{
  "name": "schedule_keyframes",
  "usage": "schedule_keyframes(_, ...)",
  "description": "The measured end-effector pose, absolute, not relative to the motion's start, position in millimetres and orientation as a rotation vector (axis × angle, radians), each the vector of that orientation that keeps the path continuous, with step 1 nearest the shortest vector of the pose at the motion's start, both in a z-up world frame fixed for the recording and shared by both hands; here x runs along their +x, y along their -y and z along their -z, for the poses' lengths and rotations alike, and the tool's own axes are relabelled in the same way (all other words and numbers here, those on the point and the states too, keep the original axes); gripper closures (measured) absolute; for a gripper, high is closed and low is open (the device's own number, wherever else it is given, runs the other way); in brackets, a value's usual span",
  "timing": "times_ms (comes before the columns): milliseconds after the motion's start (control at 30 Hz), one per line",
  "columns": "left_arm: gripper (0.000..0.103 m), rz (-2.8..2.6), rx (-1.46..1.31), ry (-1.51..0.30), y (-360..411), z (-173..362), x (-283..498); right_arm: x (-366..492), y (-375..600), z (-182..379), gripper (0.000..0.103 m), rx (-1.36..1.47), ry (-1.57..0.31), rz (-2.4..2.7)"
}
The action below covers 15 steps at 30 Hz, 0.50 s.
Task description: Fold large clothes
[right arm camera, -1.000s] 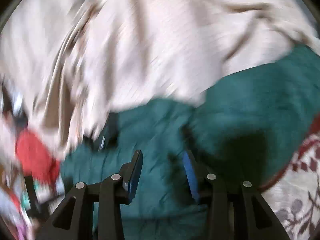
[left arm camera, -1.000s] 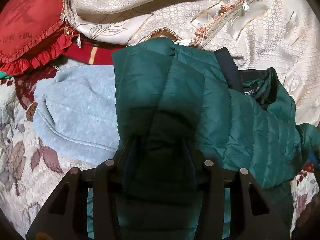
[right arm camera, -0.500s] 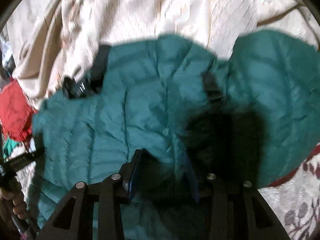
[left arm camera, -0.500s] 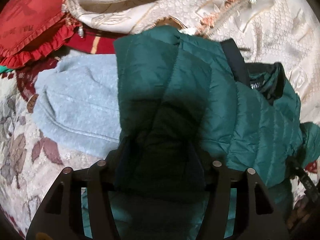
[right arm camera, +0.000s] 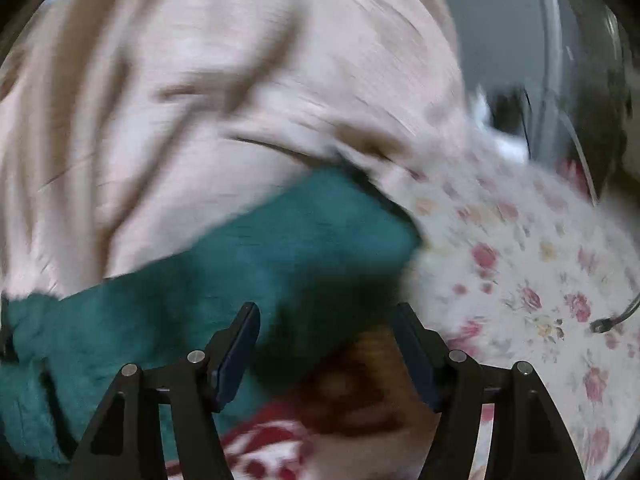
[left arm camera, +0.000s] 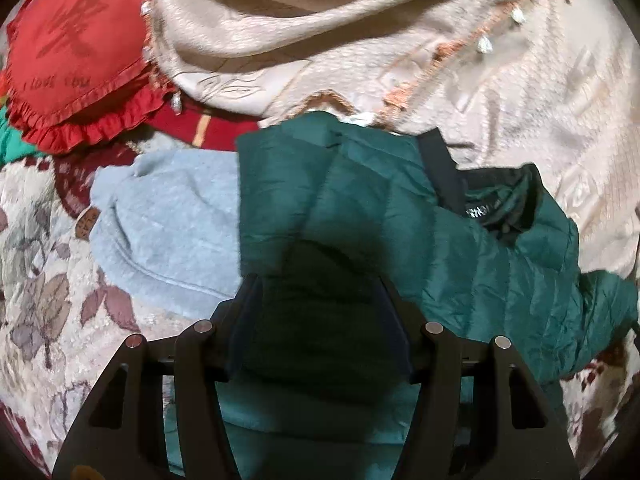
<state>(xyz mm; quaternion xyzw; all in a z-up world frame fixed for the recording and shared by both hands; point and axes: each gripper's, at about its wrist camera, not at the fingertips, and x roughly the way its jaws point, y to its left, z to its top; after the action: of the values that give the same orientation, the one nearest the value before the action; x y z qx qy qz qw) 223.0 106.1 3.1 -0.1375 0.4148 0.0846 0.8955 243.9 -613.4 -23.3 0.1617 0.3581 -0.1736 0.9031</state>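
A dark green puffer jacket (left arm camera: 400, 208) lies on the bed, one sleeve folded over its body and the collar with its label to the right. My left gripper (left arm camera: 316, 284) hovers just above the folded part. Its jaws stand apart, their inner pads show, and shadowed green fabric lies in the gap without being pinched. The right wrist view is motion-blurred. There my right gripper (right arm camera: 326, 310) is over the jacket's (right arm camera: 248, 256) far end, and its jaws are opening. Green fabric lies below the gap, and the pads are not pressing on it.
A light blue sweatshirt (left arm camera: 168, 220) lies left of the jacket. Behind are a red heart cushion (left arm camera: 76, 52) and a beige fringed cover (left arm camera: 400, 40). The floral bedspread (left arm camera: 36, 280) shows at the left. On the right, a flowered sheet (right arm camera: 520, 272) carries a dark cable (right arm camera: 612, 320).
My left jaws have widened around the folded sleeve and the gripper has lifted a little. My right gripper has swept fast sideways to the jacket's end and its jaws have spread.
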Motion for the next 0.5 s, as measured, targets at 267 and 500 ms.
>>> schedule_keyframes(267,0.045,-0.137,-0.181,-0.906,-80.4,11.2,236.4,276.9,641.8,35.3,0.046,0.331,-0.724,0.247)
schedule_keyframes(500,0.045,-0.133,-0.193,-0.926,-77.2,15.5,236.9,248.3,592.2,17.1,0.085,0.143,-0.669,0.31)
